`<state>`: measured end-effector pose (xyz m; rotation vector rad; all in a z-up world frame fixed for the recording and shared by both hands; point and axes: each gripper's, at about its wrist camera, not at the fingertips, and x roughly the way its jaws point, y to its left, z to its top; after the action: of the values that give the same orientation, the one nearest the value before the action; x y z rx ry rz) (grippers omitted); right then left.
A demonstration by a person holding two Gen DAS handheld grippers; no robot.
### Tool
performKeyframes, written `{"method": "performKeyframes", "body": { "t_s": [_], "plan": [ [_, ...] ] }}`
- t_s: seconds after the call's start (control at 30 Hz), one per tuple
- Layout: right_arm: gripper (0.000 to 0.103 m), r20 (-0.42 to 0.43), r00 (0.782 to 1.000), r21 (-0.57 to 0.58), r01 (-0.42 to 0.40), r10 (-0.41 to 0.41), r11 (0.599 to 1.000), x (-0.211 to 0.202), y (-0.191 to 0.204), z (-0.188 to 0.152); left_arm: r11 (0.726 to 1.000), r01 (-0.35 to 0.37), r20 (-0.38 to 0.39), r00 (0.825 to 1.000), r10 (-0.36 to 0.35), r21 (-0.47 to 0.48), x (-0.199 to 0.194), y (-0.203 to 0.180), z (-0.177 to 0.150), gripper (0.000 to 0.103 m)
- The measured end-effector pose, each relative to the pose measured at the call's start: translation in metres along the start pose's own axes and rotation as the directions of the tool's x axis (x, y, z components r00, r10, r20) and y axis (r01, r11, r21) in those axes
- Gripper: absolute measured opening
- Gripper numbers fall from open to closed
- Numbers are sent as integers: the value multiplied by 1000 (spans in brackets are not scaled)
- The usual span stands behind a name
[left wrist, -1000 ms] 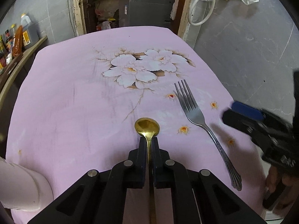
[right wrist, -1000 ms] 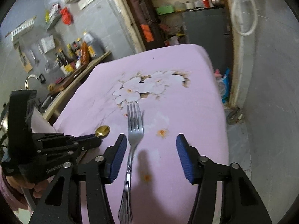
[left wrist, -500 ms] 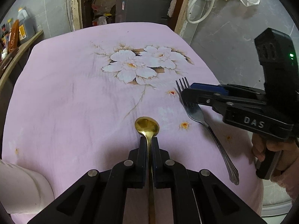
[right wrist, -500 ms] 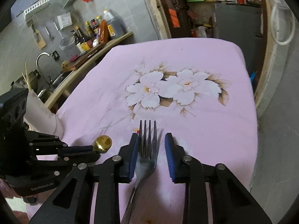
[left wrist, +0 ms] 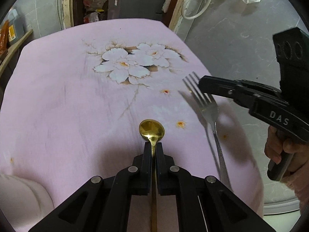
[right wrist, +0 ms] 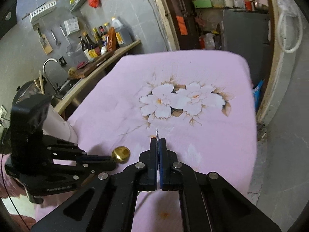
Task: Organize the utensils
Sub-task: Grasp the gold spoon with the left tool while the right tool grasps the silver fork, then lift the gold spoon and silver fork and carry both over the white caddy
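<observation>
My left gripper [left wrist: 152, 145] is shut on a gold spoon [left wrist: 152, 130]; its bowl sticks out past the fingertips above the pink cloth. The spoon's bowl also shows in the right wrist view [right wrist: 121, 154], held by the left gripper [right wrist: 111, 159]. My right gripper [right wrist: 158, 140] is shut on a silver fork [right wrist: 156, 134], seen edge-on, only the tine tips showing. In the left wrist view the fork [left wrist: 207, 106] is lifted and tilted, its shadow on the cloth, with the right gripper [left wrist: 202, 85] clamped across its head.
The table wears a pink cloth with a white flower print [left wrist: 135, 63]. A white cylindrical container [right wrist: 58, 123] stands at the table's left edge. A counter with bottles [right wrist: 104, 38] and a sink runs along the left. Grey floor lies to the right.
My right gripper has closed on the fork and lifted it off the cloth, turning it on edge. My left gripper holds the spoon as before.
</observation>
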<state>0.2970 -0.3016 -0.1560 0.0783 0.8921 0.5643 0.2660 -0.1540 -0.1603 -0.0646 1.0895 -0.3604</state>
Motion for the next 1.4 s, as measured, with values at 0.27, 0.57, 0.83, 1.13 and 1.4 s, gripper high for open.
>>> {"method": "performKeyframes", "body": {
  "t_s": [0.27, 0.57, 0.83, 1.13, 1.4],
  "plan": [
    [2, 111, 989, 49, 97, -102, 994, -61, 28, -12, 1000, 29, 149, 988, -28, -6, -52, -4, -15, 4],
    [2, 252, 946, 133, 176, -205, 975, -104, 78, -17, 999, 42, 337, 941, -30, -30, -103, 17, -25, 4],
    [2, 297, 916, 156, 230, -268, 960, -121, 119, -11, 998, 60, 422, 905, -51, -8, -139, 34, -18, 4],
    [2, 458, 841, 119, 264, -289, 957, -164, 187, 35, 996, 89, 551, 831, -78, 7, -226, 67, 1, 4],
    [2, 563, 798, 54, 226, -216, 973, -169, 263, 78, 1000, 19, 631, 776, -8, -10, -291, 105, 0, 4]
  ]
}}
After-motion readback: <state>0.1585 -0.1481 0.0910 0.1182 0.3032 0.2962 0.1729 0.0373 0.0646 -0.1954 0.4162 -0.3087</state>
